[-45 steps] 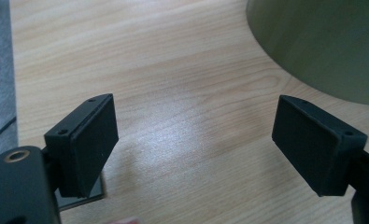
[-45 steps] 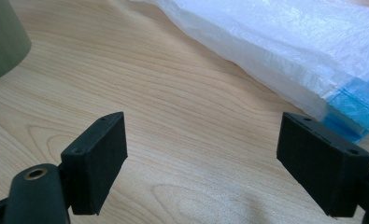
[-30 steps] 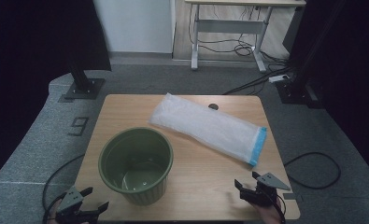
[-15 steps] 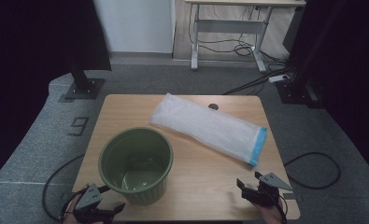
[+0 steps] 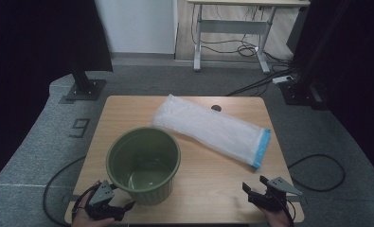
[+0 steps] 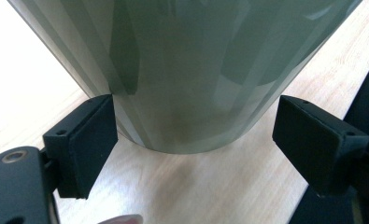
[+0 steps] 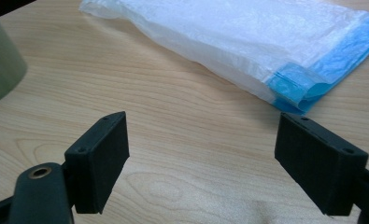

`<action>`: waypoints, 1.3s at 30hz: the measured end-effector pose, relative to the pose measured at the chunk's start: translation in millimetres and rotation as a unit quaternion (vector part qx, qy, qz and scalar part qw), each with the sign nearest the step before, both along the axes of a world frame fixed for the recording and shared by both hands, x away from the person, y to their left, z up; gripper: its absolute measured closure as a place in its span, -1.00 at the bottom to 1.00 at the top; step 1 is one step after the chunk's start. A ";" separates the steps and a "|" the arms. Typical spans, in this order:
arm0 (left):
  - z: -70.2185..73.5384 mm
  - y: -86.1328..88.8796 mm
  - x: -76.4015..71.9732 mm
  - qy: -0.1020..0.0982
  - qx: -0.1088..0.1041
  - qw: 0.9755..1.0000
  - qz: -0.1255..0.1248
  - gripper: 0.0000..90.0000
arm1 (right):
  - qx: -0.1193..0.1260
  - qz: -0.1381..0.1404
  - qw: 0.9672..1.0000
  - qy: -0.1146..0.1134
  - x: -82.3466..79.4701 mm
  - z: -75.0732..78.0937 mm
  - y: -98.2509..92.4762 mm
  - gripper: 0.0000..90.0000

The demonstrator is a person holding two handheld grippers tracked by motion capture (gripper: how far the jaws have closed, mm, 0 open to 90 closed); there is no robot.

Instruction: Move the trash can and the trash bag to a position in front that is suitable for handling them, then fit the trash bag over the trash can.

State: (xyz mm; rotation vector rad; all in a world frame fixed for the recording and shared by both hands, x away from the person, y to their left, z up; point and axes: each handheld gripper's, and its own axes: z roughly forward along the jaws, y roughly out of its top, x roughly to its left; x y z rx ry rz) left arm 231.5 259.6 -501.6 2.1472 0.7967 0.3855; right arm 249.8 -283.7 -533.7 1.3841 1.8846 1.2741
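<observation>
A ribbed olive-green bin stands upright and empty on the front left of the wooden table. My left gripper is at the bin's foot by the table's front edge. In the left gripper view it is open, its jaws either side of the bin base, the left jaw almost touching the wall. A white plastic bag with a blue band lies flat across the middle. My right gripper is open at the front right; the bag lies a short way ahead of its jaws.
A small dark hole sits in the tabletop behind the bag. Bare wood lies between bin and right gripper. Beyond the table are grey carpet, black stand bases, cables and a desk frame.
My left gripper has moved right and forward from beside the table's front left corner to the foot of the bin. The right gripper has hardly moved.
</observation>
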 end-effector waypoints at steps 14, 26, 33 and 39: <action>4.0 -55.5 42.1 0.001 0.015 0.999 -0.035 -0.70 | -0.004 0.024 1.000 -0.008 -2.2 2.0 5.0 -0.61; 2.3 -89.3 68.2 0.002 0.010 0.999 -0.037 -0.69 | -0.008 0.026 1.000 -0.003 -3.2 -1.4 9.2 -0.61; 3.2 -103.4 76.4 -0.001 0.022 0.999 -0.030 -0.69 | -0.011 0.023 1.000 0.000 -5.2 -2.9 6.4 -0.61; 9.1 -86.5 62.8 -0.014 0.029 0.999 -0.010 -0.69 | -0.012 0.020 1.000 0.000 -7.5 -2.8 5.3 -0.61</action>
